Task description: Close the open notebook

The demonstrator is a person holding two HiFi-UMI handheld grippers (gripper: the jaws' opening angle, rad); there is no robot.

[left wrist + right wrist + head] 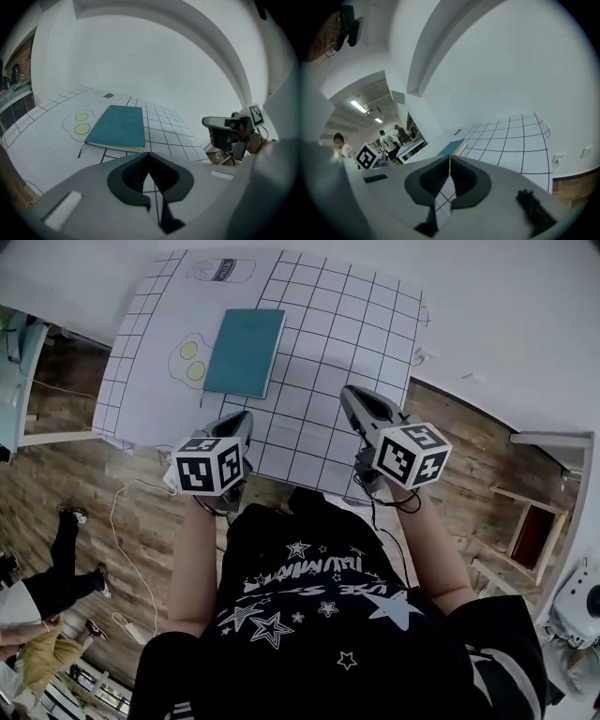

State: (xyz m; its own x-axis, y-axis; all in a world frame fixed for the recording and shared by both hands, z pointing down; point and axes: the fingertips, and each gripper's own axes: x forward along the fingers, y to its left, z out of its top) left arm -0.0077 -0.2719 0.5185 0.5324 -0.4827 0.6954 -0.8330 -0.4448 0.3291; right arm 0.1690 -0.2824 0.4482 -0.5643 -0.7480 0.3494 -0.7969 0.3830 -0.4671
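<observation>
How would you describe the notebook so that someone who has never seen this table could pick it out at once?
Start at the white table and its large gridded sheet. On that sheet lies the notebook, closed, beside a drawing with two yellow circles. It is the only solid teal rectangle there.

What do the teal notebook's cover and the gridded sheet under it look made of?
Notebook: matte teal cover with no glare, likely faux leather or coated card. The cream page edges suggest paper inside. Gridded sheet: thin, white, printed with black lines, lying flat with little sheen. It is probably paper or thin vinyl; I can't tell which.
</observation>
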